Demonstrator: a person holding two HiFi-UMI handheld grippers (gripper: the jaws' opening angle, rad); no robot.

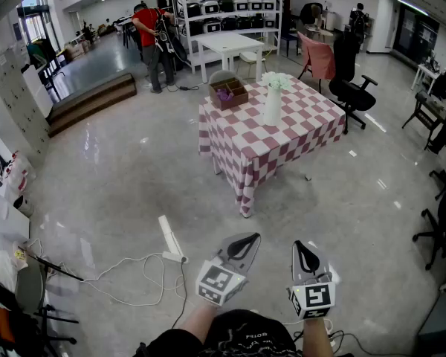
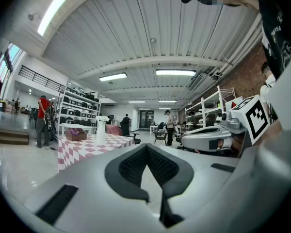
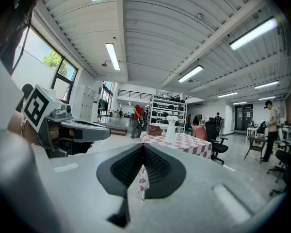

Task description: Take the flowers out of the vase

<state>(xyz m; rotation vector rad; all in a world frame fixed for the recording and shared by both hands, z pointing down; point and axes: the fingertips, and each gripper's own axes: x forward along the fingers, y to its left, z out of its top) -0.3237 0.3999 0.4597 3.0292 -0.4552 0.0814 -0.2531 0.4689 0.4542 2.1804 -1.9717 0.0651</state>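
Left gripper (image 1: 244, 244) and right gripper (image 1: 305, 256) are both closed and empty, well apart from the table (image 1: 282, 143), where the flowers (image 1: 276, 80) stand in the vase (image 1: 272, 108); judged not begun, with approach, grasp and removal outstanding.

White vase (image 1: 272, 108) upright on checked tbl (image 1: 297, 136), white flowers (image 1: 276, 80) in it

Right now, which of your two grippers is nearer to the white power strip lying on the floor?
Left. The left gripper hangs just right of the power strip; the right gripper is farther right, beyond the left one.
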